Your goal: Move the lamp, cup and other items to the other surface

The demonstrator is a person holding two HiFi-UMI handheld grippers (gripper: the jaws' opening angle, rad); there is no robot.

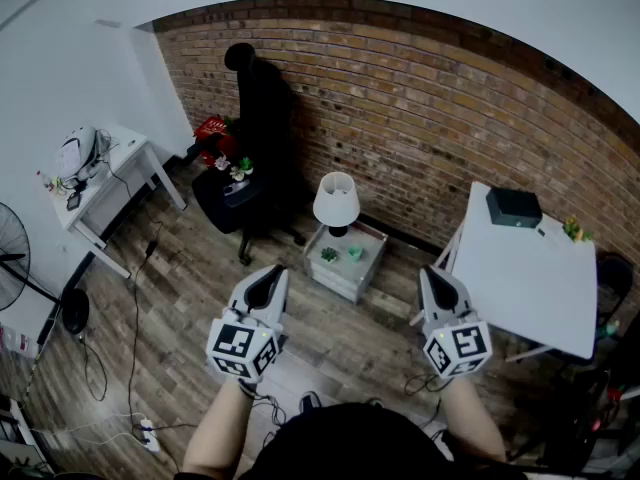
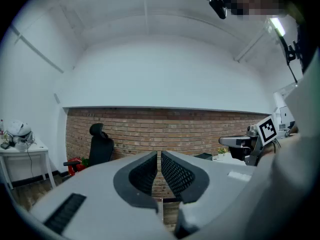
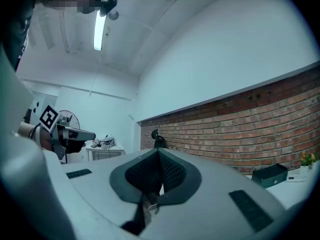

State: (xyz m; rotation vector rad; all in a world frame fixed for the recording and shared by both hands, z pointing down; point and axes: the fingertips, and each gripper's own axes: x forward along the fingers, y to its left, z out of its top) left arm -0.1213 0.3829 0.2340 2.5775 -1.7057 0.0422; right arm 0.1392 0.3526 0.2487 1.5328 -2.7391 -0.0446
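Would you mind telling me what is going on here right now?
A person holds a tool in each hand, the left tool and the right tool, both level, shut and empty. Nothing has been picked up yet. The lamp stands on the low side table by the brick wall, with a small green cup and a tiny plant in front of it. The white table to the right holds a black box.

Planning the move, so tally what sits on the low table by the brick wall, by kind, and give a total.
Lamp: 1
Cup: 1
Small green item: 1
Total: 3
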